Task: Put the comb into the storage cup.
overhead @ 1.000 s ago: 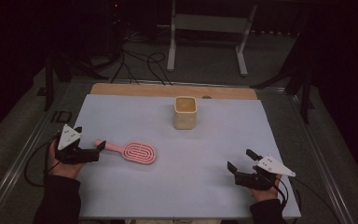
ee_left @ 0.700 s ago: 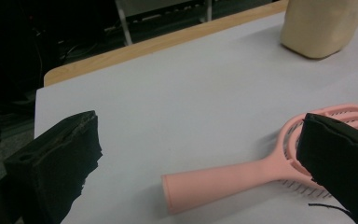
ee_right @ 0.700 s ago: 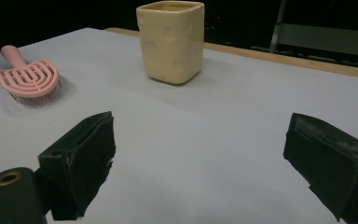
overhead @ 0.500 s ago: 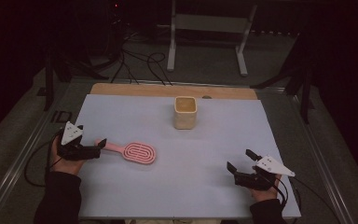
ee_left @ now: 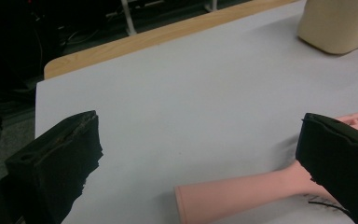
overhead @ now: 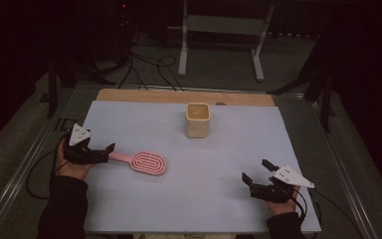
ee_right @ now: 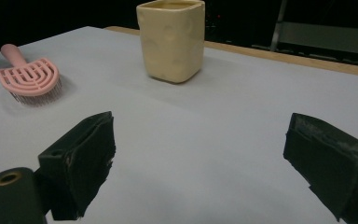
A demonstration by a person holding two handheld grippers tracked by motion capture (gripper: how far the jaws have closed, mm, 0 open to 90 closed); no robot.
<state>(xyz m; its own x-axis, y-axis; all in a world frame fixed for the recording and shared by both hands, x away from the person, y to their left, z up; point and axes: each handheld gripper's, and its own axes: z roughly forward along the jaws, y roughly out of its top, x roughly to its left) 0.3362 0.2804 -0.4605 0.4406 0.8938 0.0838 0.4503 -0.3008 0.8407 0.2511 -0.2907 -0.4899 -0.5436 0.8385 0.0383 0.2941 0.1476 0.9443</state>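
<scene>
Left claw [overhead: 110,150], jaws spread wide, straddles the handle end of the pink hairbrush [overhead: 142,162] without closing on it. Right claw [overhead: 256,171] rests released, well apart from the brush; a cream cup [overhead: 198,120] stands ahead of it on the surface [overhead: 129,119].

**Three cameras, one cup in common**

The cream cup [overhead: 198,120] is viewed from above and behind by the high view. It is seen far off at upper right from the left gripper view [ee_left: 339,22], and nearer, straight ahead, from the right gripper view [ee_right: 171,39].
</scene>
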